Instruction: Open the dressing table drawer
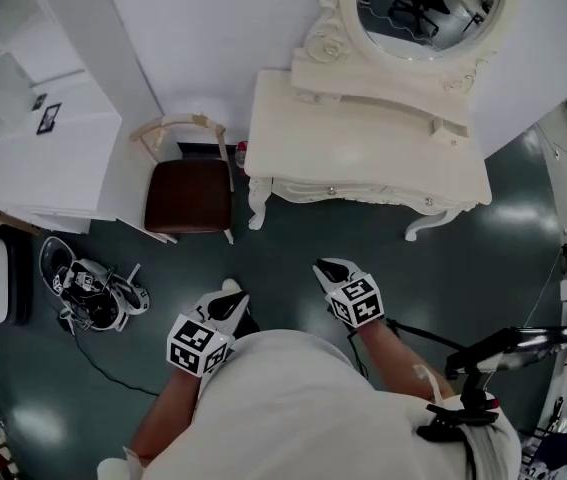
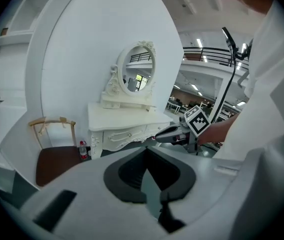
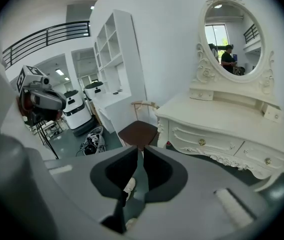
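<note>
The cream dressing table (image 1: 363, 148) with an oval mirror (image 1: 428, 8) stands against the white wall. Its two drawers are closed, one with a knob on the left (image 3: 201, 142) and one on the right (image 3: 268, 160). Both grippers hang over the dark floor close to the person's body, well short of the table. My left gripper (image 1: 228, 296) points at the table's left end; in the left gripper view (image 2: 146, 149) its tips meet with nothing held. My right gripper (image 1: 329, 266) points at the table's front. In the right gripper view (image 3: 140, 149) a narrow gap shows between its tips, with nothing in it.
A wooden chair with a brown seat (image 1: 188, 193) stands left of the table, with a small bottle (image 2: 83, 149) by the table leg. A white shelf unit (image 1: 43, 138) fills the left. Cables and gear (image 1: 88, 293) lie on the floor. A black stand (image 1: 523, 343) is at the right.
</note>
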The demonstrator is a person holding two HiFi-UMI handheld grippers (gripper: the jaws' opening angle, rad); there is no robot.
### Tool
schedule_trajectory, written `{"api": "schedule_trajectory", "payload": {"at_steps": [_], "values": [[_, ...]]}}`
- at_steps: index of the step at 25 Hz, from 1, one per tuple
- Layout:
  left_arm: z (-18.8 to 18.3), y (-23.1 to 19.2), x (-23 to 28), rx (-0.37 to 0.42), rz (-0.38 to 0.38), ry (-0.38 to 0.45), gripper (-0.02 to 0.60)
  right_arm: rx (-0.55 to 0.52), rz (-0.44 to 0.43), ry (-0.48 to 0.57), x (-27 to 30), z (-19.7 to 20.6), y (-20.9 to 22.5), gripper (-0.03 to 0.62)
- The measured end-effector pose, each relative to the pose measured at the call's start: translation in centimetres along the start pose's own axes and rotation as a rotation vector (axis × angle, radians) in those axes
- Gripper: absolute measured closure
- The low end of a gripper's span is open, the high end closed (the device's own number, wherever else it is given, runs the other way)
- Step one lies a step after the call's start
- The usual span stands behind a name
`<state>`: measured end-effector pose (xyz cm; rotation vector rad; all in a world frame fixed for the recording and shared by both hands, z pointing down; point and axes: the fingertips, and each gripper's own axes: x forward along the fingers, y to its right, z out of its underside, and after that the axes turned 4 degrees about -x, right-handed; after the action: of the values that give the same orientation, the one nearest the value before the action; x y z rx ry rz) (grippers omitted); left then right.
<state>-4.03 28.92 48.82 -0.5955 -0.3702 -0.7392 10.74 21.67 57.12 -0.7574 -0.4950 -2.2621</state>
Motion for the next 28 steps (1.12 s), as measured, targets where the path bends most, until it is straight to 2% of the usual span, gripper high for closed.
{"api": "schedule_trajectory", "payload": {"at_steps": [5,8,11,14,19,28], "values": [[-6.7,-6.4,0.4,0.100,0.088,0.003,0.578,0.043,0.115,0.010,3.9,-6.1,3.8,0.553],[-8.5,-10.7,0.7,0.136,0.104,-0.018,0.578,0.117,0.182,0.035,6.6,-8.7,6.3,0.548],[-9.5,-14.4,0.9,0.134,0.107,-0.042,0.578,0.169,0.232,0.058,9.1,-10.9,8.1,0.542],[-10.1,-16.1,1.4,0.100,0.111,-0.043,0.578,0.187,0.264,0.061,10.9,-12.2,10.4,0.536],[-12.7,-18.9,3.9,0.076,0.084,-0.050,0.578,0.234,0.308,0.083,14.4,-15.0,17.3,0.526],[-20.6,-22.8,8.5,0.058,-0.035,-0.010,0.578,0.243,0.330,0.101,21.0,-20.5,30.4,0.500]]}}
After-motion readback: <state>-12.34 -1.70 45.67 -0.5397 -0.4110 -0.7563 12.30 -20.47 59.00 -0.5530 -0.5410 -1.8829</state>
